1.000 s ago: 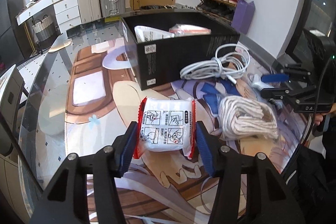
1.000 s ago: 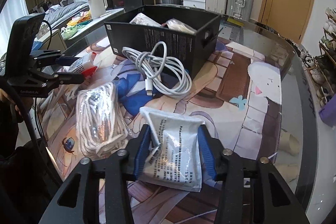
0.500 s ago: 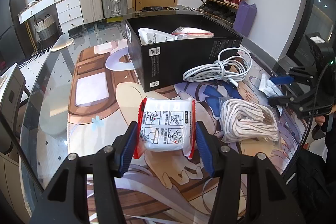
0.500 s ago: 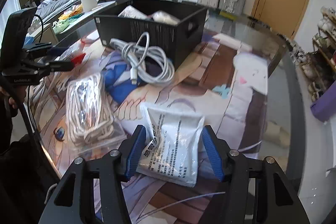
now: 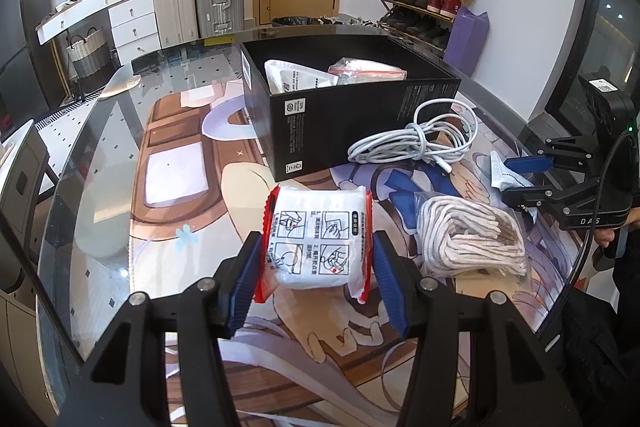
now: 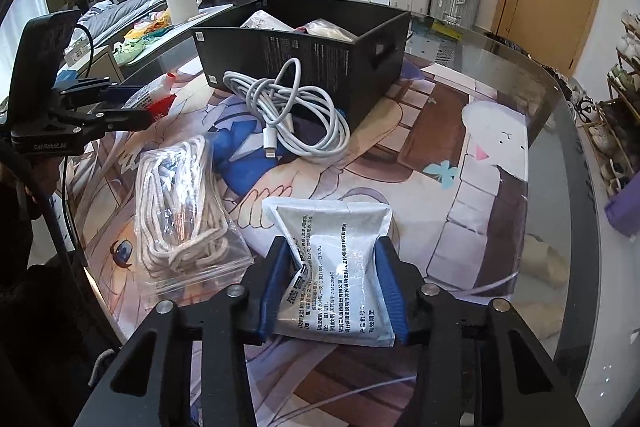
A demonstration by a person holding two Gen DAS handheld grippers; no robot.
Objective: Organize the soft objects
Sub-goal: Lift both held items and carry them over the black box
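Note:
My left gripper (image 5: 316, 267) is shut on a white pack with red edges (image 5: 316, 239) and holds it above the table. My right gripper (image 6: 334, 287) is shut on a silver-white pouch (image 6: 336, 267) with printed text, also off the table. The black box (image 5: 344, 107) stands behind, with two packets inside; it also shows in the right wrist view (image 6: 304, 51). A bag of cream rope (image 5: 472, 239) and a coiled white cable (image 5: 416, 143) lie on the table in front of the box.
The glass table (image 5: 104, 155) has a printed mat under it and a curved edge. Each gripper shows in the other's view: the right one (image 5: 536, 179), the left one (image 6: 120, 107). Suitcases, drawers and a shoe rack stand beyond.
Both grippers have lifted their packs and drawn back slightly from the box. The right gripper swung left and back, with the pouch still between its fingers.

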